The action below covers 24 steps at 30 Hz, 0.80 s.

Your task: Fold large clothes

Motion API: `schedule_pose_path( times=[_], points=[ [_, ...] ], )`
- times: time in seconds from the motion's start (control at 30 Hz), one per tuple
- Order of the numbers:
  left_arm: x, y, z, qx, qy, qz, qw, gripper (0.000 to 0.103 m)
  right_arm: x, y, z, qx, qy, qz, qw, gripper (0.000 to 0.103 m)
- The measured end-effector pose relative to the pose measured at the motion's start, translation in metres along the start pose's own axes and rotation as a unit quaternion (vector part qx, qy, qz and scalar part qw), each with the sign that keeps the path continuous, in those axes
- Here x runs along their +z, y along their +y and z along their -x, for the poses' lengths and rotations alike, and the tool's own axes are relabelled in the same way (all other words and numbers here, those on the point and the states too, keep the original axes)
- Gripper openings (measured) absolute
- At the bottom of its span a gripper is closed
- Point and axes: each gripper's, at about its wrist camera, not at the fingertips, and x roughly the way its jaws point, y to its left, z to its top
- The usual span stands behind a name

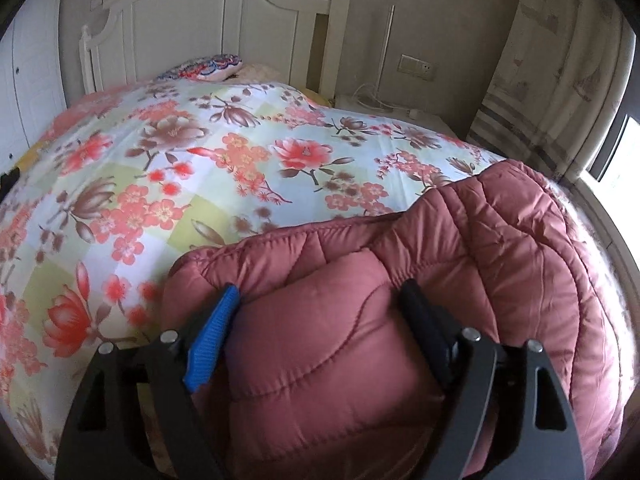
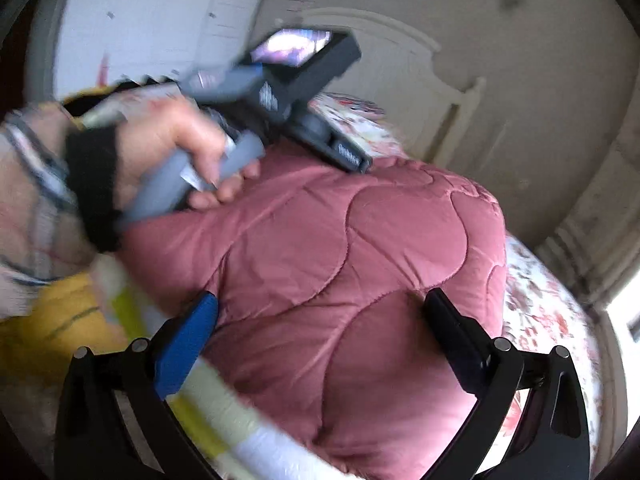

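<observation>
A bed with a floral sheet of pink and brown blossoms (image 1: 224, 160) fills most of the left wrist view, running back to a white wooden headboard (image 1: 192, 28) at the far end. The sheet lies bare across the left and the far side; a small patterned pillow (image 1: 204, 68) sits far back against the headboard.

A bulky dusty-pink quilted padded coat (image 1: 460, 248) is bunched on the near right part of the bed, its far edge a rounded fold and its right side reaching the bed's right edge near the striped curtain (image 1: 532, 92).

The left gripper (image 1: 320, 300) points forward and slightly down over the coat, its 2 fingers spread wide around a puffed pink panel, the blue finger (image 1: 212, 340) at the coat's left edge.

In the right wrist view, which is blurred, the right gripper (image 2: 320, 312) tilts down onto the coat, its 2 fingers spread wide with padding bulging between them. Beyond it, the person's left hand (image 2: 172, 148) wraps a grey handle, wrist in a black cuff, above the coat's far left edge.
</observation>
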Motion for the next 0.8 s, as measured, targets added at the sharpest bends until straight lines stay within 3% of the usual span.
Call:
schedule_pose_path(
  times=[0.07,0.23,0.27,0.33,0.4,0.47,0.6,0.7,0.77,0.8],
  points=[
    [0.000,0.003,-0.002,-0.013,0.005,0.008,0.9999,0.083,0.009,-0.023,0.017,0.001,-0.029,-0.025,0.999,0.095],
    [-0.001,0.004,-0.003,-0.018,0.006,0.012,0.9998,0.083,0.022,-0.093,0.011,0.004,-0.058,-0.109,0.992,0.073],
    [-0.001,0.005,-0.003,-0.019,0.005,0.012,0.9997,0.084,0.020,-0.099,0.000,0.017,-0.047,-0.121,0.991,0.070],
    [-0.001,0.007,-0.004,-0.024,0.007,0.014,0.9996,0.084,0.007,-0.102,-0.041,0.043,0.015,-0.121,0.992,0.071],
    [-0.001,0.007,-0.003,-0.026,0.006,0.016,0.9995,0.084,-0.007,-0.105,-0.050,0.060,0.005,-0.126,0.990,0.071],
    [-0.001,0.005,-0.002,-0.019,0.005,0.012,0.9997,0.084,0.002,-0.111,-0.044,0.067,0.025,-0.113,0.991,0.070],
    [-0.001,0.005,-0.002,-0.021,0.004,0.014,0.9997,0.084,0.039,-0.131,-0.034,0.026,0.014,-0.078,0.996,0.070],
    [-0.002,0.005,-0.001,-0.022,0.003,0.016,0.9996,0.084,0.067,-0.162,-0.053,0.007,-0.003,-0.110,0.994,0.070],
    [-0.002,0.007,0.000,-0.016,0.003,0.021,0.9997,0.084,0.069,-0.172,-0.087,0.007,0.033,-0.116,0.993,0.070],
    [-0.002,0.009,-0.001,-0.017,0.005,0.022,0.9996,0.085,0.059,-0.173,-0.118,0.028,0.088,-0.121,0.988,0.069]
  ],
)
